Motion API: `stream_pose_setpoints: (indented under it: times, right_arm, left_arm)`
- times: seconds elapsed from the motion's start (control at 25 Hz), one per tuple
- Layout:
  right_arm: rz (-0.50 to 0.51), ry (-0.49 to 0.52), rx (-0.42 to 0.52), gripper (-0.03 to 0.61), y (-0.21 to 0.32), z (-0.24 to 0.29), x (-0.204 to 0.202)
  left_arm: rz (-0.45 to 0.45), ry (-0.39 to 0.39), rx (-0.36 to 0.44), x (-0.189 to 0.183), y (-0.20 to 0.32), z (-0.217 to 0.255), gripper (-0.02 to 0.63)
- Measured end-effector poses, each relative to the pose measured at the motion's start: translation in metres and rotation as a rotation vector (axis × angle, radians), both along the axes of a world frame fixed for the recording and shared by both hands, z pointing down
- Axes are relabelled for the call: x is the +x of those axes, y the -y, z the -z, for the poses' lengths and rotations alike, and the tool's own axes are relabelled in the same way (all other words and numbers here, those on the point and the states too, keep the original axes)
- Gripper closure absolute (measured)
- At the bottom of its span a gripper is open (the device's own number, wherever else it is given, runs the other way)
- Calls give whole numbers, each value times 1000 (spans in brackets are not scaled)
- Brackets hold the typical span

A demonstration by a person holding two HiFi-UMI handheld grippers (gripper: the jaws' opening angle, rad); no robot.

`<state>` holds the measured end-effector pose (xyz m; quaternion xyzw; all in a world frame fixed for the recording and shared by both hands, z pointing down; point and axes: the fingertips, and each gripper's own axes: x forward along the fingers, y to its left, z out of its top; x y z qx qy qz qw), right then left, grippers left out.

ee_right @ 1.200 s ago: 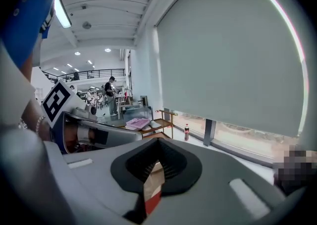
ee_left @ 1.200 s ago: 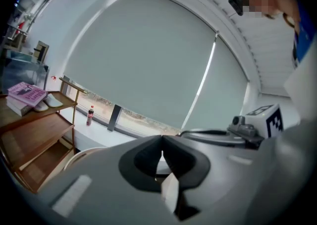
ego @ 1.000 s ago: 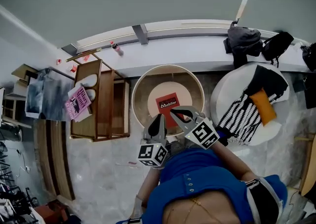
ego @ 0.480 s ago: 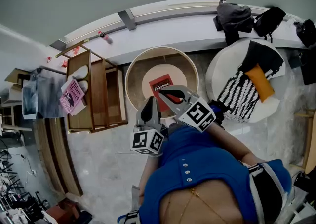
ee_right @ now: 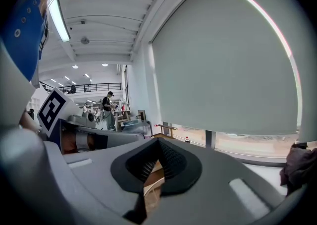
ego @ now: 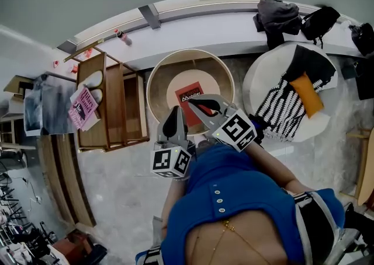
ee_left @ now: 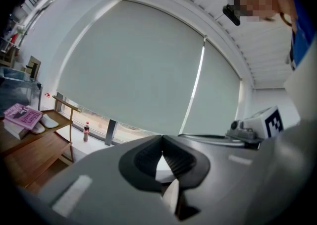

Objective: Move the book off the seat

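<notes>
Plainly, the red book [ego: 186, 93] lies flat on the middle of the round seat [ego: 208, 83], its near edge overlapped by the tip of the right hand-held gripper [ego: 193, 104]. The left hand-held gripper [ego: 175, 113] hovers just beside the book's near-left corner; both have their jaws together, holding nothing

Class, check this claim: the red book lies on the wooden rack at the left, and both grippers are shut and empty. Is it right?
No. The head view shows the red book lying on the round seat, not the wooden rack. The left gripper and right gripper are indeed shut and empty.
</notes>
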<state>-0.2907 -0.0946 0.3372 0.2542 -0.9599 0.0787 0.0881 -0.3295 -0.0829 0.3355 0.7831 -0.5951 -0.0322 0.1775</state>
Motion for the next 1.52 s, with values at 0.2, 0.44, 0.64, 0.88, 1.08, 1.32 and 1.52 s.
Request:
stream_pose_setpoints:
  times: [0.2, 0.44, 0.64, 0.88, 1.08, 1.32, 1.52]
  right_arm:
    - [-1, 0, -5, 580, 3, 1, -1]
    - [-3, 8, -7, 580, 4, 1, 2]
    - [-5, 13, -6, 580, 4, 1, 4]
    - [-7, 28, -8, 580, 4, 3, 3]
    - [-1, 30, -9, 580, 1, 5, 2]
    - [4, 28, -10, 580, -3, 5, 2]
    - [4, 28, -10, 580, -3, 6, 4]
  left_arm:
    - [0, 2, -9, -2, 2, -1, 614]
    - [2, -6, -12, 2, 2, -2, 614]
    - [1, -14, -11, 5, 3, -2, 614]
    - [4, -20, -9, 6, 3, -1, 614]
    - [9, -27, -5, 4, 1, 1, 614]
    - [18, -26, -1, 5, -2, 3, 614]
    - [25, -24, 3, 6, -3, 4, 614]
